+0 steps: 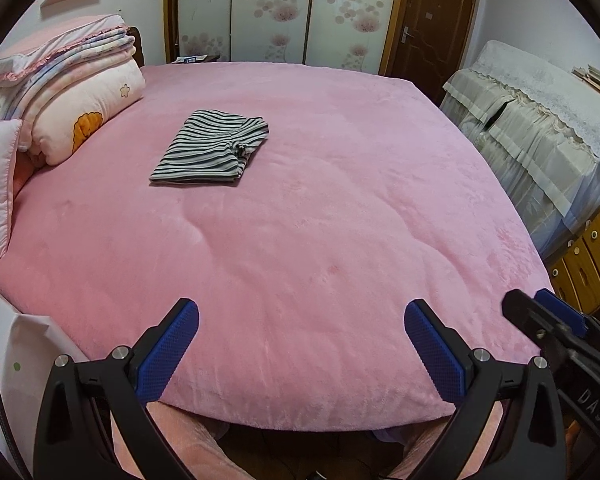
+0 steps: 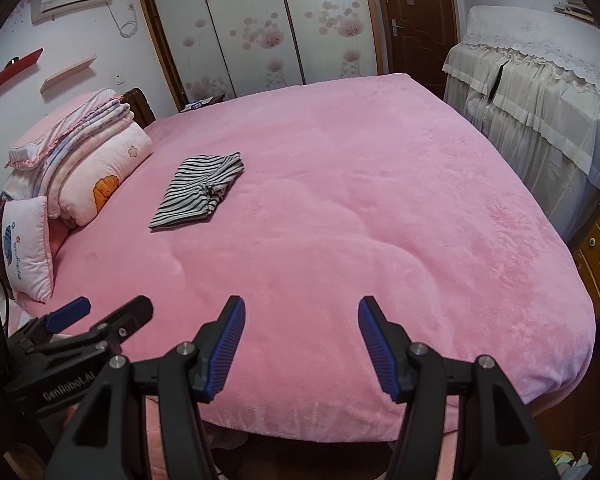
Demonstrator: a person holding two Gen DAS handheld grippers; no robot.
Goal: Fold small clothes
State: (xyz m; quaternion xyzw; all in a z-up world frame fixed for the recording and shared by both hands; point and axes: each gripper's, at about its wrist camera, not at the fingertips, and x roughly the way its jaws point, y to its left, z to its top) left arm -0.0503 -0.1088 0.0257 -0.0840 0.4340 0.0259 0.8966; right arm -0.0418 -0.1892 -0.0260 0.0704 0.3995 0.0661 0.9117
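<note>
A folded black-and-white striped garment [image 1: 212, 146] [image 2: 199, 190] lies flat on the pink bed cover [image 1: 320, 220] [image 2: 360, 220], toward the far left near the pillows. My left gripper [image 1: 302, 350] hangs over the near edge of the bed, jaws wide open, nothing between its blue pads. My right gripper [image 2: 302, 346] is also open and empty, over the same near edge. Each gripper shows in the other's view: the right gripper [image 1: 540, 312] at the right edge, the left gripper [image 2: 100, 316] at the lower left. Both are well short of the garment.
Stacked quilts and pillows [image 1: 72, 96] [image 2: 80, 160] fill the bed's left end. A small pink cushion [image 2: 26, 248] leans near them. A lace-covered piece of furniture [image 1: 540, 120] [image 2: 540, 100] and wooden drawers [image 1: 584, 264] stand right of the bed. Wardrobe doors [image 1: 276, 8] and a brown door [image 1: 432, 20] lie beyond.
</note>
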